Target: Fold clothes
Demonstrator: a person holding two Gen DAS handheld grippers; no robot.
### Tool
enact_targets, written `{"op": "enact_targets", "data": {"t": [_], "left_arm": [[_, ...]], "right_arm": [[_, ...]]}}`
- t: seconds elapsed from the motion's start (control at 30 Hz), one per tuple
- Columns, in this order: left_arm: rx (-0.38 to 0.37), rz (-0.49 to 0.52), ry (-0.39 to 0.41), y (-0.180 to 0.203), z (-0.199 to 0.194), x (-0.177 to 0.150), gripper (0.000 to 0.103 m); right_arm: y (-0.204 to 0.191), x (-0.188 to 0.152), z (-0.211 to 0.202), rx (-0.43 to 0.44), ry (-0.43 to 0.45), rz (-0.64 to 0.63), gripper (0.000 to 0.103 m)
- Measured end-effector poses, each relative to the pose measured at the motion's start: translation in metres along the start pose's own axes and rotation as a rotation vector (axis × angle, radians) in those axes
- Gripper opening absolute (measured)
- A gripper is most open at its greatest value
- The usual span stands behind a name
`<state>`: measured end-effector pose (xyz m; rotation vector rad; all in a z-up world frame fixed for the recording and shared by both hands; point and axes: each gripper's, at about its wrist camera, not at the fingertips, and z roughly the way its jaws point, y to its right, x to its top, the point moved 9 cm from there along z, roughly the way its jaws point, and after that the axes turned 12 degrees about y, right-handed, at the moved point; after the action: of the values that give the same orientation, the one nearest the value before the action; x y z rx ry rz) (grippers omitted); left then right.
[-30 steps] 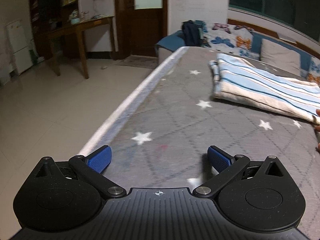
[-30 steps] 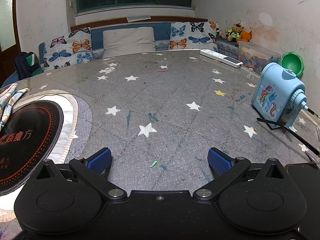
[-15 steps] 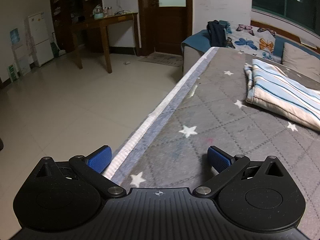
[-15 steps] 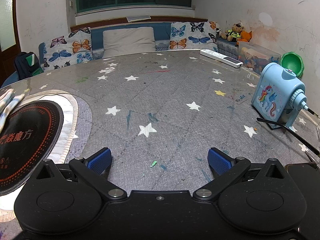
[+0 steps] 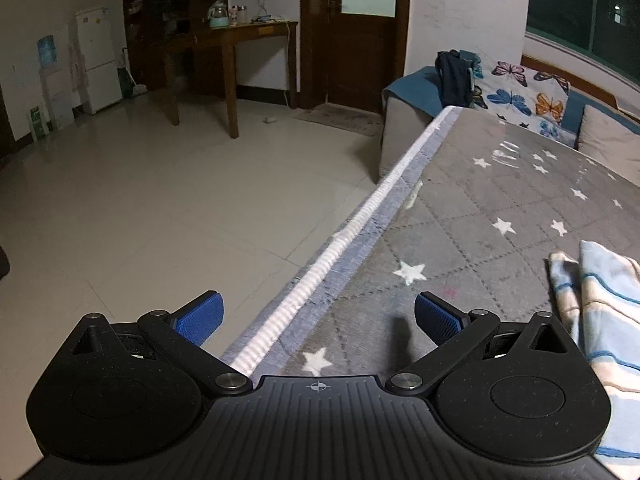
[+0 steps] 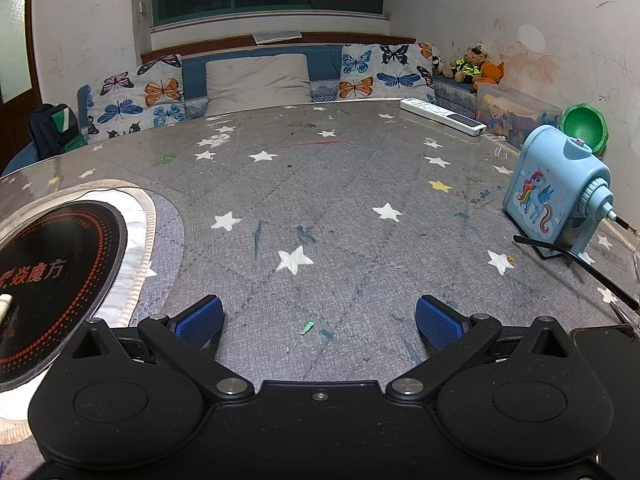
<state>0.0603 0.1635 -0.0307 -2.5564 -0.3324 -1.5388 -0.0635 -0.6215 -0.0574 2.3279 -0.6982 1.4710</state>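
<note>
A folded garment [image 5: 604,312] with pale blue, white and cream stripes lies on the grey star-patterned table [image 5: 500,200], at the right edge of the left wrist view. My left gripper [image 5: 318,318] hangs open over the table's left edge, to the left of the garment, holding nothing. In the right wrist view my right gripper [image 6: 318,320] is open and empty above the bare grey tabletop [image 6: 340,200]. A small pale corner of cloth [image 6: 5,304] shows at the far left of that view, over the black disc.
A black round hotplate [image 6: 52,272] on a white mat sits left of the right gripper. A blue unicorn pencil sharpener [image 6: 556,196], glasses [image 6: 576,264], a white remote [image 6: 442,116] and a phone [image 6: 604,344] lie at the right. Left of the table is open tiled floor [image 5: 140,200].
My left gripper has swung left and back, so the striped garment slid from ahead to the far right edge of its view. The right gripper has not moved.
</note>
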Motion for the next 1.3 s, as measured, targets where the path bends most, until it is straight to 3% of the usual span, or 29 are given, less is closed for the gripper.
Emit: {"op": "enact_targets", "data": {"t": [0.63,1.3], "left_arm": [[-0.010,0.073,-0.009,0.012,-0.005,0.000,0.103],[-0.134,0.108,0.040,0.053,-0.042,0.013,0.103]], "right_arm": [[0.000,0.000,0.000,0.000,0.000,0.000,0.103],[0.000,0.000,0.000,0.000,0.000,0.000,0.103]]}}
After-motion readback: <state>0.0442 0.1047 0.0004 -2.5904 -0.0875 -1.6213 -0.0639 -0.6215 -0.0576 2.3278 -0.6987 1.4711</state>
